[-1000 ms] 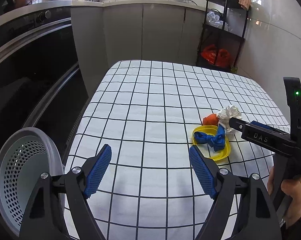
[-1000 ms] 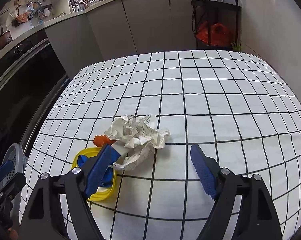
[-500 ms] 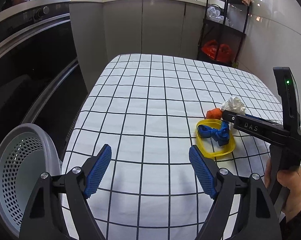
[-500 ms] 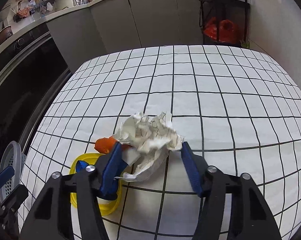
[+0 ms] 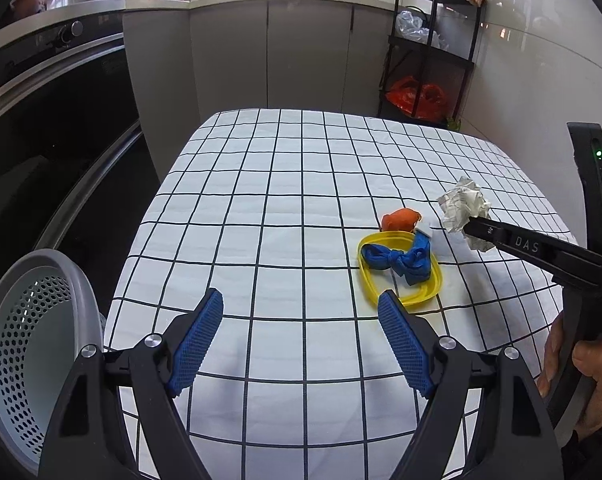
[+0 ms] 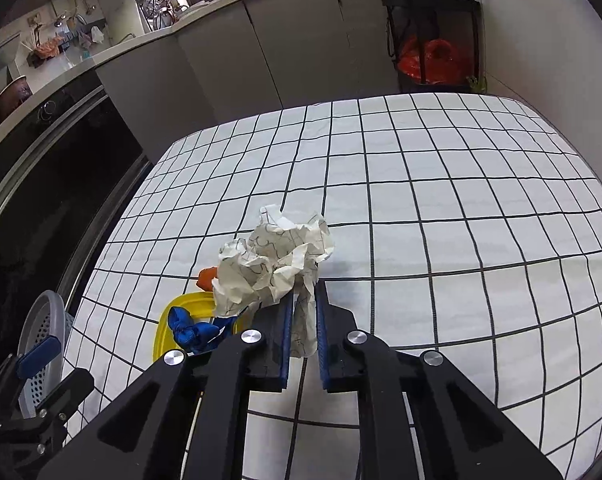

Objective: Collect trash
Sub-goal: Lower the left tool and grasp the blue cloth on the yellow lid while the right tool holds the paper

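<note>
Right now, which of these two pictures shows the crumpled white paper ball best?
The right wrist view: the crumpled white paper ball sits large and central, clamped by the right gripper, its printed creases clear. The left wrist view shows it small, near the right edge.

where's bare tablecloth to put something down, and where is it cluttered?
Free: the checked cloth from the far edge by the cabinets down to the open left claw. Crowded: the near right, around the yellow lid, blue rag, orange scrap and the right claw shut on crumpled paper.
</note>
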Demonstrator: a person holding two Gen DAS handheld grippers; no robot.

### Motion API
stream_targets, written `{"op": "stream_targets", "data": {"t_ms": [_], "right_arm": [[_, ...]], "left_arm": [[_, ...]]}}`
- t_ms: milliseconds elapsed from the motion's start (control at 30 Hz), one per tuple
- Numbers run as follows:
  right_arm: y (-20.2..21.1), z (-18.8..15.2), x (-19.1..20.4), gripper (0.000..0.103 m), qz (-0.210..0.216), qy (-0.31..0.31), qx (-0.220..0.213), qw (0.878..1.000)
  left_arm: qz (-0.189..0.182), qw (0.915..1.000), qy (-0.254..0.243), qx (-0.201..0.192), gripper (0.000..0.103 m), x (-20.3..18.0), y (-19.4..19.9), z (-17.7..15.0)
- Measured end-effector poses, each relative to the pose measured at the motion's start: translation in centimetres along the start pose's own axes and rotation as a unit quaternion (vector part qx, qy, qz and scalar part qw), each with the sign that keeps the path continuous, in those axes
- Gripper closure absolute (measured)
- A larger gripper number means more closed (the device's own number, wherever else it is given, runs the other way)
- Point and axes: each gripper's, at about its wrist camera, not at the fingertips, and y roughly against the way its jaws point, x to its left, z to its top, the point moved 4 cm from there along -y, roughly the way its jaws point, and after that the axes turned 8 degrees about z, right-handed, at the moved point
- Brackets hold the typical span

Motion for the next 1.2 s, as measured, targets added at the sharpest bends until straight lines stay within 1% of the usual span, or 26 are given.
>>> {"op": "stream_targets", "data": {"t_ms": [167,300,467,700,833,933,1000,1067,1100,1133,1200], "right_arm": [[2.7,0.2,-0.6,0.092,0.005,-0.011,-0.023,1.000],[3.9,0.5,-1.3,0.092,0.007,-0.019,-0.033,0.999],[4.4,0.7,-2.3,0.092,0.009,-0.030,-0.038,0.999],[4.3,1.4,-3.6,0.092,0.021,-0.056,-0.043,0.997],[4.2,1.7,-4.3,0.092,0.024,-0.063,-0.044,0.997],[4.4,1.9,-4.8,0.092,0.026,-0.066,-0.046,0.996],[4.5,2.0,-5.0,0.092,0.029,-0.069,-0.048,0.996],[4.6,1.9,-5.1,0.092,0.030,-0.069,-0.049,0.996],[4.6,1.9,-5.1,0.092,0.030,-0.068,-0.050,0.996],[4.6,1.8,-5.0,0.092,0.030,-0.067,-0.050,0.996],[4.6,1.8,-4.9,0.092,0.028,-0.061,-0.049,0.997]], "left_arm": [[-0.012,0.9999,0.002,0.004,0.025,-0.9,-0.1,-0.1],[-0.006,1.0000,-0.003,0.005,0.024,-1.6,-0.8,-0.1],[-0.010,0.9998,0.001,0.016,0.024,-3.0,-2.3,0.5],[-0.010,0.9996,-0.010,0.023,0.024,-5.9,-4.2,1.2],[-0.002,0.9995,-0.022,0.023,0.024,-7.4,-5.2,1.7],[-0.001,0.9994,-0.022,0.027,0.024,-7.9,-5.8,1.8],[0.002,0.9993,-0.023,0.031,0.027,-8.1,-6.3,1.7],[0.005,0.9990,-0.026,0.036,0.036,-8.2,-6.7,1.6],[0.006,0.9989,-0.027,0.038,0.038,-8.2,-6.9,1.6],[0.005,0.9988,-0.027,0.041,0.043,-8.3,-7.0,1.4],[0.013,0.9987,-0.029,0.039,0.047,-8.3,-7.0,1.3]]}}
